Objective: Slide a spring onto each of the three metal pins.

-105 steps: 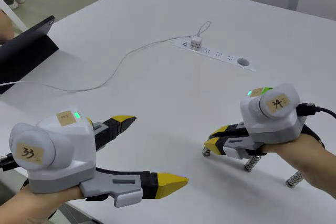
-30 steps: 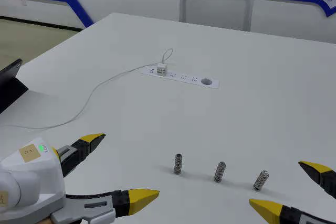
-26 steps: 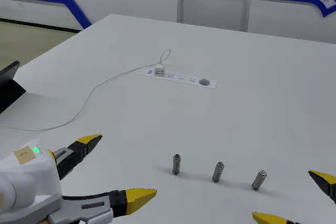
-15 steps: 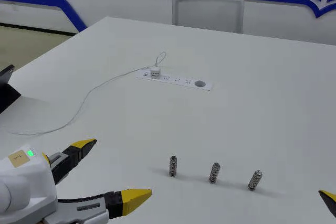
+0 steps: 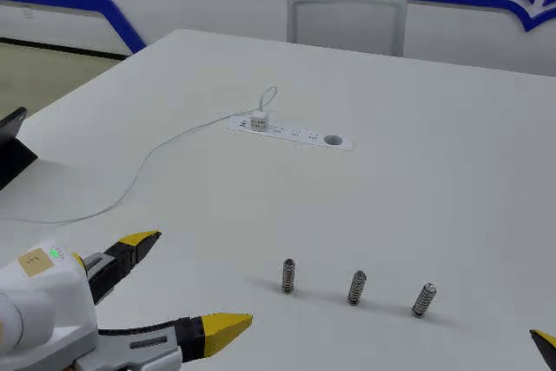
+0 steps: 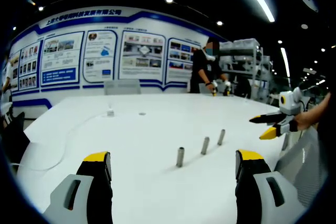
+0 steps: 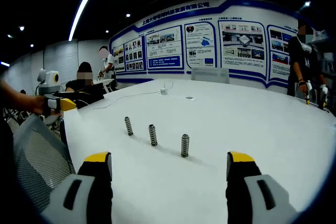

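Three upright metal pins stand in a row on the white table, each with a spring around it: left pin (image 5: 288,275), middle pin (image 5: 356,288), right pin (image 5: 423,300). The same row appears as pins (image 6: 205,146) in the left gripper view and pins (image 7: 153,135) in the right gripper view. My left gripper (image 5: 182,288) is open at the lower left, well short of the pins, jaws empty. My right gripper (image 7: 167,166) is open and empty; one yellow fingertip (image 5: 546,341) shows at the lower right edge of the head view.
A white power strip (image 5: 291,134) with a plugged-in charger and a trailing cable (image 5: 148,162) lies mid-table. A dark tablet (image 5: 10,145) sits at the left edge. A grey chair (image 5: 347,23) stands behind the far edge. People stand in the background.
The right gripper let go of the springs, opened and drew back to the lower right edge of the head view. The left gripper stayed open at lower left. The camera tilted up.
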The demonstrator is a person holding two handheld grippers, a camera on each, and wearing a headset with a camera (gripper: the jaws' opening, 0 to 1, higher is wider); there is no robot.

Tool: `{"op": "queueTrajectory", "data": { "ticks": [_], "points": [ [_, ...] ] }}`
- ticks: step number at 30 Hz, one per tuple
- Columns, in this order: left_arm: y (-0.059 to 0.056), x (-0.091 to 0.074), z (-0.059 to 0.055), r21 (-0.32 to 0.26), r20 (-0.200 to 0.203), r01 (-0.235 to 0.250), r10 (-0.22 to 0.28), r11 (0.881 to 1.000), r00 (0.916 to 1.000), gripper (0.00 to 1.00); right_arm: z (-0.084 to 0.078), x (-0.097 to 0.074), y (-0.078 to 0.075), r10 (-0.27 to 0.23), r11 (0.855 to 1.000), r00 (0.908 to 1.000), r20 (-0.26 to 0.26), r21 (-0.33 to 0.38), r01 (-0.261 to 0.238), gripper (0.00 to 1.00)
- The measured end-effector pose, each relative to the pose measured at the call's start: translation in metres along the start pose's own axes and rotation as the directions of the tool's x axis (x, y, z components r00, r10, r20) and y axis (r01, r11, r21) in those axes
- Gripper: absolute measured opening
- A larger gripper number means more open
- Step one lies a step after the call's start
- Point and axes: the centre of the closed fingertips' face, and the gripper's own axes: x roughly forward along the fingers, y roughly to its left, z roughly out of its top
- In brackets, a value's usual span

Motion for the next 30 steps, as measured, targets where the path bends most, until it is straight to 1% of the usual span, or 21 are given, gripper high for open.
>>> {"op": "queueTrajectory", "data": {
  "ticks": [3,7,11,13,14,16,18,19,20,24,27,30],
  "points": [
    [0.0,0.0,0.0,-0.001,0.0,-0.002,0.002,1.0,1.0,1.0,-0.001,0.0,-0.002,-0.008,1.0,1.0,0.002,0.015,0.008,0.91],
    [0.0,0.0,-0.001,-0.004,-0.003,0.002,-0.002,1.0,1.0,1.0,-0.003,0.001,0.0,0.001,1.0,1.0,-0.006,0.022,-0.001,0.9],
    [0.0,0.0,0.001,-0.002,0.002,0.0,0.0,1.0,1.0,1.0,0.002,-0.002,0.0,0.0,1.0,1.0,0.01,0.009,0.0,0.89],
    [0.001,0.0,0.002,0.002,0.01,-0.005,0.005,1.0,0.9999,1.0,0.006,-0.005,-0.005,-0.011,1.0,0.9997,0.022,0.008,0.011,0.89],
    [0.001,0.0,0.003,0.0,0.016,-0.004,0.004,1.0,0.9999,1.0,0.009,-0.008,-0.008,-0.025,1.0,0.9991,0.034,0.016,0.024,0.89],
    [0.001,0.0,0.005,-0.005,0.029,-0.003,0.003,1.0,0.9996,1.0,0.011,-0.011,-0.011,-0.036,0.999,0.9982,0.047,0.028,0.035,0.89],
    [0.0,0.0,0.009,-0.005,0.046,0.001,-0.001,1.0,0.9989,1.0,0.013,-0.015,-0.013,-0.04,0.999,0.9976,0.057,0.032,0.038,0.89],
    [-0.002,-0.001,0.011,-0.003,0.058,0.006,-0.006,1.0,0.9983,1.0,0.015,-0.017,-0.013,-0.043,0.999,0.9966,0.071,0.033,0.041,0.9],
    [-0.003,-0.001,0.012,-0.002,0.06,0.009,-0.009,1.0,0.9982,0.99,0.017,-0.018,-0.012,-0.04,0.999,0.9962,0.078,0.028,0.038,0.9],
    [-0.006,0.001,0.01,0.011,0.047,0.023,-0.024,1.0,0.9986,0.99,0.022,-0.021,-0.004,-0.025,1.0,0.9953,0.093,-0.004,0.025,0.9],
    [-0.008,0.001,0.008,0.016,0.036,0.032,-0.032,0.999,0.9988,0.99,0.023,-0.019,-0.002,-0.014,1.0,0.9953,0.096,-0.027,0.016,0.9],
    [-0.009,0.001,0.007,0.014,0.033,0.036,-0.036,0.999,0.9988,0.99,0.021,-0.018,-0.002,-0.008,1.0,0.9959,0.09,-0.028,0.011,0.9]
  ]
}}
